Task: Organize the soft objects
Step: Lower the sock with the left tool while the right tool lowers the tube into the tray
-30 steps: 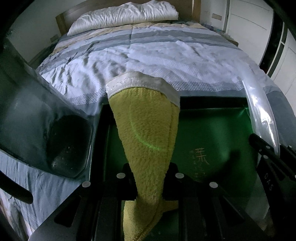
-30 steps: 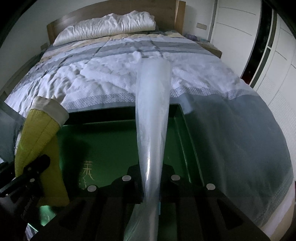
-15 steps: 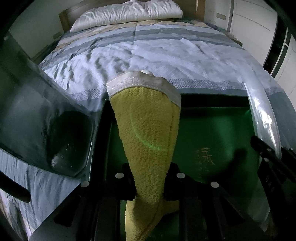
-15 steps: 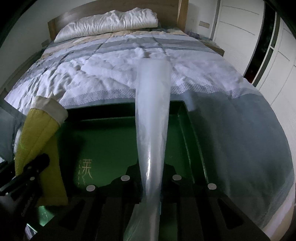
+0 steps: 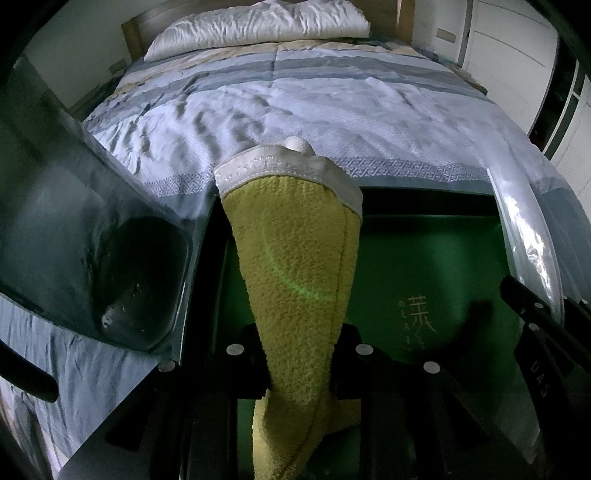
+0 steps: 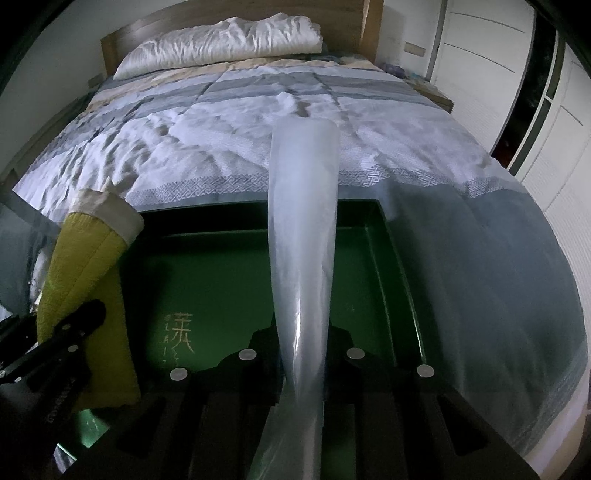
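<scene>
My left gripper (image 5: pixel 299 363) is shut on a yellow terry towel with a white band (image 5: pixel 295 266), held over a dark green box (image 5: pixel 436 258) that lies on the bed. The towel (image 6: pixel 88 258) and the left gripper (image 6: pixel 70 332) also show at the left of the right wrist view. My right gripper (image 6: pixel 301 363) is shut on a clear plastic bag (image 6: pixel 303 229), held up over the same green box (image 6: pixel 221 280). The bag (image 5: pixel 528 236) also shows at the right of the left wrist view.
The bed's blue-grey striped quilt (image 5: pixel 314 110) stretches ahead to a white pillow (image 6: pixel 221 44) and wooden headboard (image 6: pixel 373 22). A dark clear lid or tray (image 5: pixel 92 258) stands at the left. White wardrobe doors (image 6: pixel 480 55) line the right.
Both grippers have edged slightly forward and up over the green box; each still holds its item.
</scene>
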`<action>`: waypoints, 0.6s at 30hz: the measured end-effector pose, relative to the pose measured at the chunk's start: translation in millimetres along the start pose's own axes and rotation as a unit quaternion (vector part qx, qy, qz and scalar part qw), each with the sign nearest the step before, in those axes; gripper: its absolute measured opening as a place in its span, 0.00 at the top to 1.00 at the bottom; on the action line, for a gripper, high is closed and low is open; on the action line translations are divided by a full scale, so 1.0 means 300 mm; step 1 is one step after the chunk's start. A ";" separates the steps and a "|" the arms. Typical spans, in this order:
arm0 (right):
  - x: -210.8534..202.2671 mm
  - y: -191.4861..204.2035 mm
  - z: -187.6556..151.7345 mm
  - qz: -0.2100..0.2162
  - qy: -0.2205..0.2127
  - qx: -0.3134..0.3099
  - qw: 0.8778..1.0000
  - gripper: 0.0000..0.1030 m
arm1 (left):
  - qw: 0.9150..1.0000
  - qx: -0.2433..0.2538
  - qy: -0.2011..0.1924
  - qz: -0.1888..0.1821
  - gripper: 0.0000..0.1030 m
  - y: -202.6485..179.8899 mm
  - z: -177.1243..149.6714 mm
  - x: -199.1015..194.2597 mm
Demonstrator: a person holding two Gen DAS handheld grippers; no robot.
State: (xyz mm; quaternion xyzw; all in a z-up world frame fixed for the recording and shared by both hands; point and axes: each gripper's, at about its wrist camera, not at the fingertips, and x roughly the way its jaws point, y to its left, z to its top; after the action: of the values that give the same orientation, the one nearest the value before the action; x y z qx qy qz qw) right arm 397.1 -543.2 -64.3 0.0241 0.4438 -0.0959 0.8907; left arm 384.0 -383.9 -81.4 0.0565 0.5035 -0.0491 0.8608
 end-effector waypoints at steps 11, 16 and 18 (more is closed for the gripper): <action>0.016 0.002 0.010 0.002 0.005 -0.007 1.000 0.85 | 1.000 -0.003 0.006 0.001 0.80 0.003 0.004 0.012; 0.028 0.005 0.015 0.000 0.013 -0.011 1.000 0.82 | 1.000 -0.002 0.009 0.000 0.79 0.002 0.003 0.016; 0.029 0.007 0.019 0.000 0.013 -0.013 1.000 0.82 | 1.000 -0.002 0.010 0.000 0.78 0.004 0.003 0.018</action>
State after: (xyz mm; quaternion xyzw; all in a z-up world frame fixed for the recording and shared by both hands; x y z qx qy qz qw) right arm 407.1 -543.1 -67.7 0.0134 0.4565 -0.0899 0.8851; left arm 387.6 -383.0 -85.7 0.0552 0.5118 -0.0475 0.8560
